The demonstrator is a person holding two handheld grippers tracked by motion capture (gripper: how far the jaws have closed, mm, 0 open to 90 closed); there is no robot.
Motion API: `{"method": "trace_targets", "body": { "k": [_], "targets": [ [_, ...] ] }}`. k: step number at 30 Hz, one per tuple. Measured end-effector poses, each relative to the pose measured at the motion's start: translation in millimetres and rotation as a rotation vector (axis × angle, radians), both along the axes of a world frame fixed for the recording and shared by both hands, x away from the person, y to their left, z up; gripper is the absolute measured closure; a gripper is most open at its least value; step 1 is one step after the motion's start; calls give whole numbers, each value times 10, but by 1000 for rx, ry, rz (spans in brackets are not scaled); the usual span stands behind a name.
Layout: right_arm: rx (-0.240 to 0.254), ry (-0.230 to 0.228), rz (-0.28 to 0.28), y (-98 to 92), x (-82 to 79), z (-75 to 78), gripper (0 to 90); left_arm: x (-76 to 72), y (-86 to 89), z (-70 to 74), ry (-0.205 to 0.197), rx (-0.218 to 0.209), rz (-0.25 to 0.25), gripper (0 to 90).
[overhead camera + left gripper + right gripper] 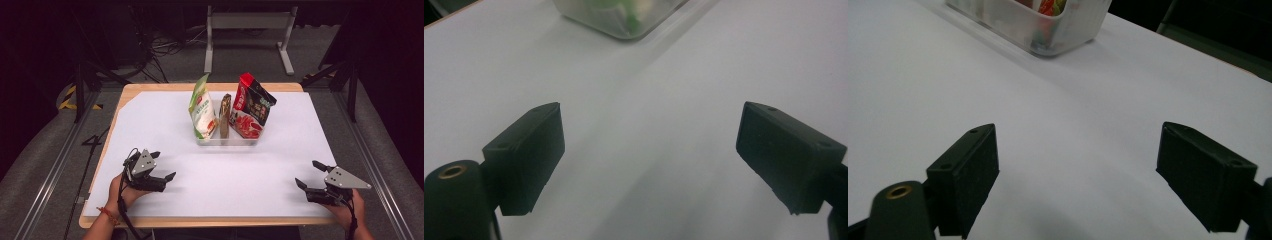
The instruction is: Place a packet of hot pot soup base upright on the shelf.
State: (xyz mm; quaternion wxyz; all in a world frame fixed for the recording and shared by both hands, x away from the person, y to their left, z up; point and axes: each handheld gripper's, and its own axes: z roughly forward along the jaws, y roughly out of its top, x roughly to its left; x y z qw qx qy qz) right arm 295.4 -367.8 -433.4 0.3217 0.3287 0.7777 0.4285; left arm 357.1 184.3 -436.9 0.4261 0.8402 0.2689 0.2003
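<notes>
- My bench (125, 92) is a light wooden top, its bare rim showing along the far and left edges.
- A large white sheet (165, 130) lies flat on it, covering nearly all of the top.
- A clear plastic rectangular tray (227, 142) stands on the sheet, toward the far middle, well apart from the near edge.

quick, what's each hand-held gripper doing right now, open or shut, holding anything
Left hand-held gripper: open, jaws wide apart, holding nothing.
Right hand-held gripper: open, jaws wide apart, holding nothing.
</notes>
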Motion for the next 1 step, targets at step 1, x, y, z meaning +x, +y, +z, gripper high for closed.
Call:
{"method": "trace_targets", "body": {
  "k": [1],
  "targets": [
    [3, 1, -2, 0, 2, 2, 174, 7, 1, -2, 1, 2, -1, 129]
  ]
}}
